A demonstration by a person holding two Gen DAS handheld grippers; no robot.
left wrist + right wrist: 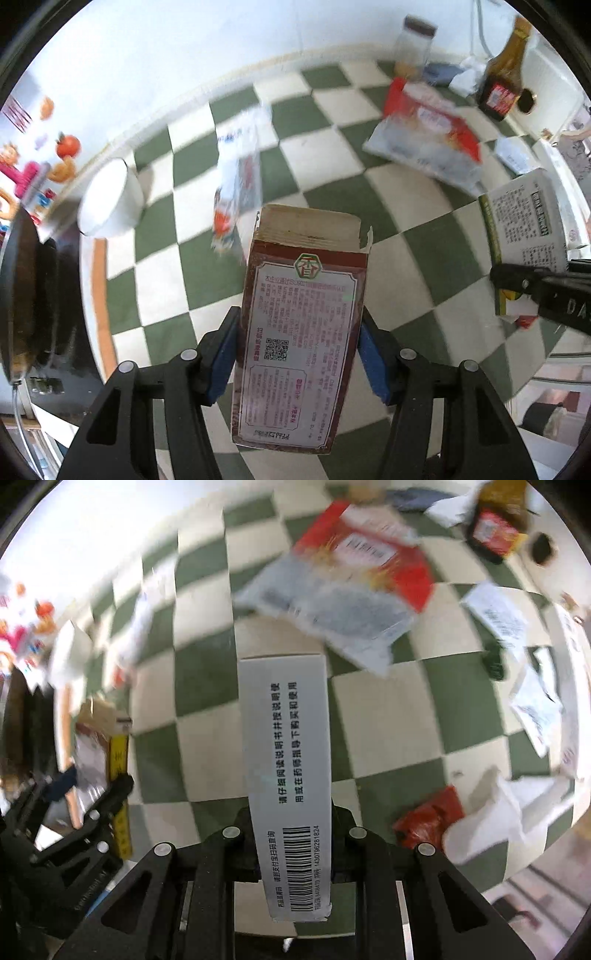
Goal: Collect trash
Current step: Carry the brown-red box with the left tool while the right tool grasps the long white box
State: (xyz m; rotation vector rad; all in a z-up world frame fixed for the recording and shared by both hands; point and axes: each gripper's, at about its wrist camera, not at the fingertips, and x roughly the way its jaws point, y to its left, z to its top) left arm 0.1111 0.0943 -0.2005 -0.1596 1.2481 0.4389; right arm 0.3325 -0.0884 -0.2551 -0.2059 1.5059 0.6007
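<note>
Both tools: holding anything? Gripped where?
Left tool clamps a brown carton by its two long sides, about mid-length. Right tool clamps a white barcode box across its sides near the barcode end.

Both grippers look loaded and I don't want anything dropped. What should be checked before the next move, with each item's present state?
1. Left gripper clamped on brown carton: ok, blue pads on both sides.
2. Carton's torn top flap open: not ok, contents cannot tell.
3. Right gripper clamped on white medicine box: ok.
4. The two grippers apart: ok.
5. Trash bin in view: cannot tell.
6. Trash left on checkered cloth: not ok, red-and-white bag remains.
</note>
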